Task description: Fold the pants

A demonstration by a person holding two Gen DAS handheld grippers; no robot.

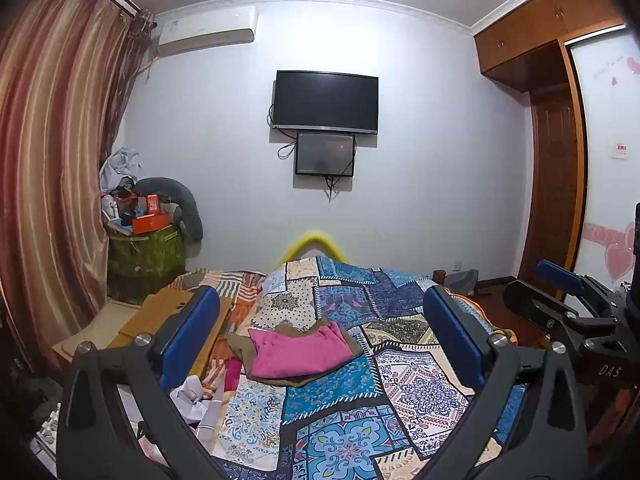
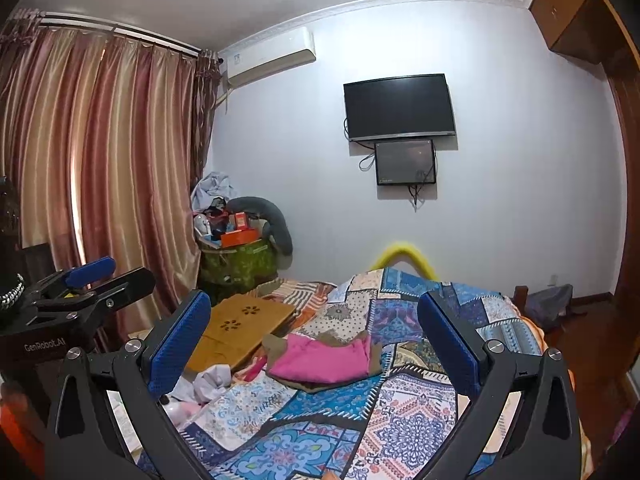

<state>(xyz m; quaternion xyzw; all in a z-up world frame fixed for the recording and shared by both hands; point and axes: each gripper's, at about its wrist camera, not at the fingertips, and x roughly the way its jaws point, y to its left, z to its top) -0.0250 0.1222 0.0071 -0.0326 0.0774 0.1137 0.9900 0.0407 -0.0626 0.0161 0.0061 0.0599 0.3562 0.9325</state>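
Observation:
The pants (image 1: 298,354) lie in a folded bundle on the patchwork bedspread (image 1: 416,384), pink lining on top and brown fabric at the edges. The right wrist view shows the same bundle of pants (image 2: 324,362) lying flat on the bedspread (image 2: 404,424). My left gripper (image 1: 320,330) hovers over the bed with its blue pads wide apart and nothing between them. My right gripper (image 2: 314,332) is likewise open and empty, short of the pants. Each gripper also shows at the side of the other's view: the right gripper (image 1: 560,284) and the left gripper (image 2: 92,276).
A wooden lap tray (image 2: 240,332) lies on the bed left of the pants, with crumpled white cloth (image 2: 210,382) near it. A green bin (image 1: 146,256) piled with items stands by the striped curtain (image 1: 52,160). A television (image 1: 326,102) hangs on the far wall. A wardrobe (image 1: 560,184) stands on the right.

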